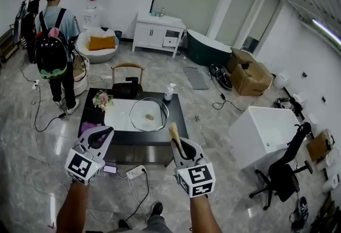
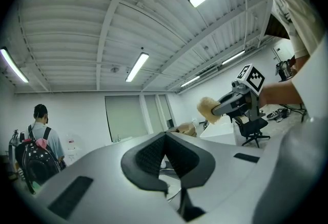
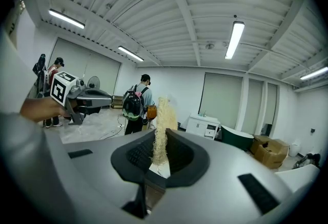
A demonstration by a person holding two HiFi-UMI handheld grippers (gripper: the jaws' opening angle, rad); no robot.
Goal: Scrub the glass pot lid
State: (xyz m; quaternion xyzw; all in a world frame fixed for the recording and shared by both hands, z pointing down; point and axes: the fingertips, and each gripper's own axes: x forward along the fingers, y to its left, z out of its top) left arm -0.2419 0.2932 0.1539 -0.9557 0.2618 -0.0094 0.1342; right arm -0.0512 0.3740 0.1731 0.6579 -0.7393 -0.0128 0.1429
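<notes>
1. Your left hand-held gripper (image 1: 104,134): lower left of head view. Jaws closed w/ nothing btwn them. In the left gripper view the dark pads (image 2: 148,156) meet w/ no gap.
2. Your right hand-held gripper (image 1: 179,146): lower ctr-right of head view. Jaws clamped on a tan loofah scrubber (image 1: 175,133), which sticks out past the tips. In the right gripper view the scrubber stands upright btwn the pads.
3. Glass pot lid (image 1: 149,114): ctr of head view, lying flat on a white mat (image 1: 118,114) on the dark table (image 1: 178,120). It sits above both grippers in the frame, well apart from them; neither touches it.
4. Also on the table: flower bunch (image 1: 102,100) at the mat's upper-left corner; pump bottle (image 1: 169,91) just upper right of the lid.
5. Floor, lower ctr: white power strip (image 1: 137,171) w/ cable, btwn your two grippers in the frame.
6. Upper left of head view: person w/ backpack (image 1: 55,48), back turned to you.
7. Cross-check: the left gripper view shows your right gripper w/ scrubber at ctr-right; the right gripper view shows your left gripper at mid-left.
</notes>
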